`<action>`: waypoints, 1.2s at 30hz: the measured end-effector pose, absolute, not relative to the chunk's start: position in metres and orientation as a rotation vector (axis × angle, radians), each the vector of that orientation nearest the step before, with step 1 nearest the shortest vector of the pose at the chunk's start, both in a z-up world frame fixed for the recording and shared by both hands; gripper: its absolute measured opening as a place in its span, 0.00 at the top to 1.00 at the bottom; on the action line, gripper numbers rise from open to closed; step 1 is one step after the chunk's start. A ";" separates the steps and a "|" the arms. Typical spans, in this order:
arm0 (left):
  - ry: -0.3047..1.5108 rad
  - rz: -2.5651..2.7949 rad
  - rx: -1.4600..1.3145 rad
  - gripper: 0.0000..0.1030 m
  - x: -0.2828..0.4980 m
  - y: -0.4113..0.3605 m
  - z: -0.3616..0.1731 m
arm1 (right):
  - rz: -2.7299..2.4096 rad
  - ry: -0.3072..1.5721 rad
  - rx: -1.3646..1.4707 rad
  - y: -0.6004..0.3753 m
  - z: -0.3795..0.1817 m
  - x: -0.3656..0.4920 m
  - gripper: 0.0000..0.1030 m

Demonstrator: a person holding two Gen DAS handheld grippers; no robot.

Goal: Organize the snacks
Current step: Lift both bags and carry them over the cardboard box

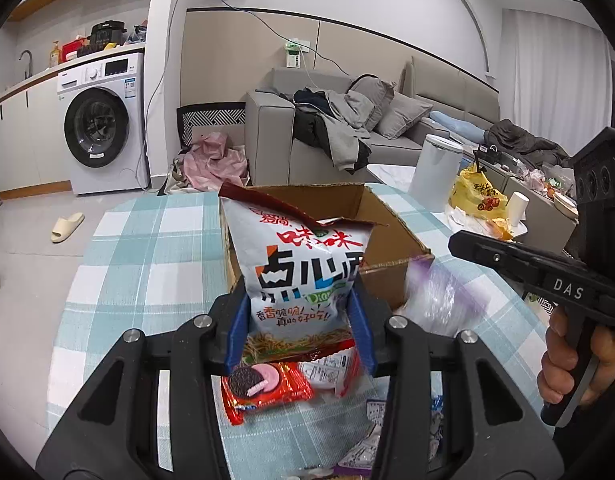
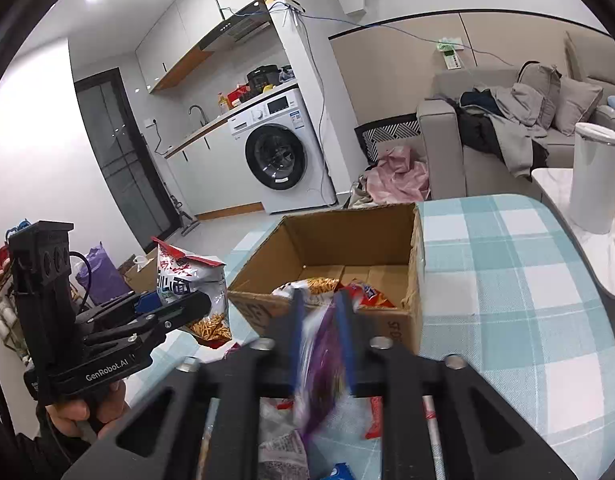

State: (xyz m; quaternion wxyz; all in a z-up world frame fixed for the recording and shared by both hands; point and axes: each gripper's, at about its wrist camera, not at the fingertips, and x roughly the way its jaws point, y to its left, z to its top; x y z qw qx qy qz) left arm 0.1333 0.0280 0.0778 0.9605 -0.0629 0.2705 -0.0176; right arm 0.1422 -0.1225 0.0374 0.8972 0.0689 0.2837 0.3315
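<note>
My left gripper [image 1: 301, 300] is shut on a white noodle-snack bag [image 1: 303, 268] with a red torn top, held upright above the table in front of the open cardboard box [image 1: 391, 232]. The same bag [image 2: 187, 280] shows at the left of the right wrist view, between the left gripper's blue pads. My right gripper [image 2: 321, 312] is shut on a purple and clear snack packet [image 2: 323, 364], blurred, just before the box [image 2: 347, 240]. Inside the box lie a noodle-snack bag [image 2: 319, 284] and a red packet [image 2: 369, 296]. The purple packet [image 1: 439, 296] appears blurred beside the box.
A red cookie pack [image 1: 263, 384] and other loose packets [image 2: 283, 448] lie on the blue plaid tablecloth [image 1: 147, 248] below the grippers. A white bin [image 1: 435, 172], a yellow bag [image 1: 477, 196] and a white cup [image 1: 517, 208] stand on the low table to the right. Sofa and washing machine stand beyond.
</note>
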 end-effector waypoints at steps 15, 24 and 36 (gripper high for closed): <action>0.573 -0.042 -0.126 0.60 0.143 0.027 0.070 | 0.762 0.776 0.022 -0.109 -0.020 0.136 0.35; 0.570 -0.040 -0.128 0.60 0.143 0.027 0.069 | 0.764 0.885 -0.075 -0.083 -0.056 0.141 0.64; 0.543 -0.031 -0.141 0.60 0.148 0.038 0.078 | 0.799 0.714 0.012 -0.098 0.005 0.132 0.68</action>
